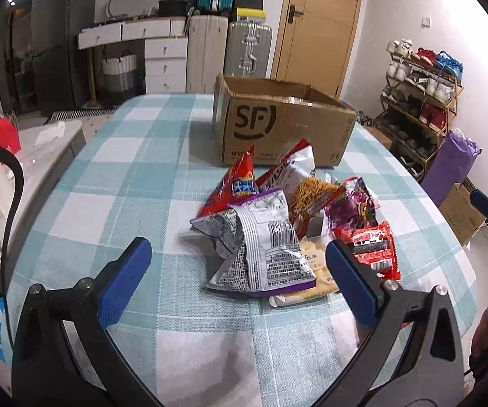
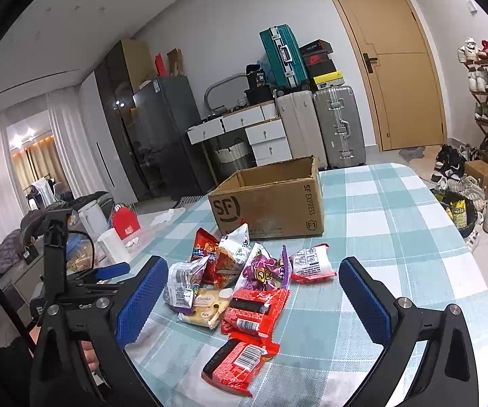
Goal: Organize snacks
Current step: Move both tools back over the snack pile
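Covering the table, a checked cloth (image 1: 108, 176) bears snacks (image 2: 244, 291), box (image 2: 271, 203); both jaws apart.

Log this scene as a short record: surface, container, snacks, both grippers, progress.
surface: table under a teal-and-white checked cloth
container: open SF cardboard box, behind the snacks; inside hidden
snacks: loose pile of packets in front of the box; one red packet lies apart, nearest the right gripper
left gripper: open, holds nothing, fingers either side of a silver packet
right gripper: open, holds nothing, aimed at the pile
progress: no packet seen in the box yet
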`<state>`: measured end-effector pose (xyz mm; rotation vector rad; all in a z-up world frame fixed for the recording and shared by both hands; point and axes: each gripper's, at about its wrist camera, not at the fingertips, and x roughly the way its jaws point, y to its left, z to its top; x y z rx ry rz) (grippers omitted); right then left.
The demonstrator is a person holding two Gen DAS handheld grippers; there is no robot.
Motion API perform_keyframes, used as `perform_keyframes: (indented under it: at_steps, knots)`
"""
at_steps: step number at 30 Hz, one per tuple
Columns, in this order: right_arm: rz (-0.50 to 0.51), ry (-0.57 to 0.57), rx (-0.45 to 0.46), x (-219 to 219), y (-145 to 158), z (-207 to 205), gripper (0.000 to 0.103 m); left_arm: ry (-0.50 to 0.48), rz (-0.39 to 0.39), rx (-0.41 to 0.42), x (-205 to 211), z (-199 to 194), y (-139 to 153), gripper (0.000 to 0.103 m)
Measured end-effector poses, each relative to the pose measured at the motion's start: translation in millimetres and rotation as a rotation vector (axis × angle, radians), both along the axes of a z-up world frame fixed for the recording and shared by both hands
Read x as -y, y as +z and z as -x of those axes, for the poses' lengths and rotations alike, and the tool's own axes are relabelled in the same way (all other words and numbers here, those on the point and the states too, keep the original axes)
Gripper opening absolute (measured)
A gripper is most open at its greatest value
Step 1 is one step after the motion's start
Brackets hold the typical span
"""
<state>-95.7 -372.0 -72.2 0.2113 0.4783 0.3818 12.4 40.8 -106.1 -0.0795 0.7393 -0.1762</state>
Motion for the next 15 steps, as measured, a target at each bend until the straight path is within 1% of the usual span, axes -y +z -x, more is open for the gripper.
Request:
perform_keyframes:
  at_steps: [6,8,14,15]
  knots:
    - [0.000,0.021,0.003,-2,-4,-2,0.103,-0.004,0.027,-0.065,6,-22,-16,0.102]
    - [0.000,0.022,-0.005,-3,-6,-4,0.103,-0.005,0.027,-0.098,9,-32,-22,0.102]
    - [-0.016,0.030,-0.019,-2,-15,-8,0.103,-0.008,0.034,-0.127,14,-51,-29,0.102]
    - [-0.016,0.035,-0.017,-2,-16,-8,0.103,-0.019,0.038,-0.145,16,-57,-31,0.102]
